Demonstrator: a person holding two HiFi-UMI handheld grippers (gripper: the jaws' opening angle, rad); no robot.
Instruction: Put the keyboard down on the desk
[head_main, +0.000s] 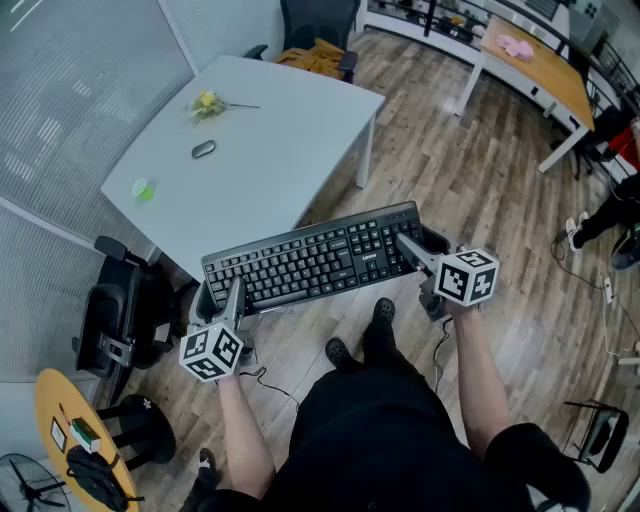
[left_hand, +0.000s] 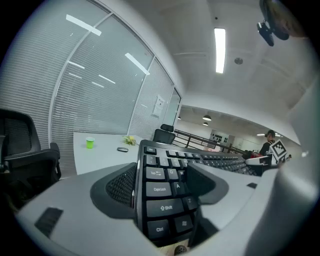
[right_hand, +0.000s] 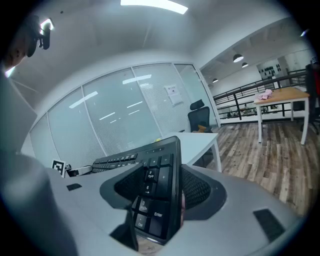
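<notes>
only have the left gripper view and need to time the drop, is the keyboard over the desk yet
observer: not quite. head view shows the keyboard mostly over wood floor, with only its left end by the near corner of the desk.
operator: right claw holding too
observer: yes, right gripper view shows the right claw shut on the numpad end.
operator: landing spot free
observer: head view shows the mouse and green cup toward the desk's left side; its right half is bare.

Keyboard (head_main: 312, 257) between left gripper (head_main: 236, 292) and right gripper (head_main: 404, 242), before desk (head_main: 290, 120); mouse (head_main: 203, 149) and cup (head_main: 144, 189) on desk
</notes>
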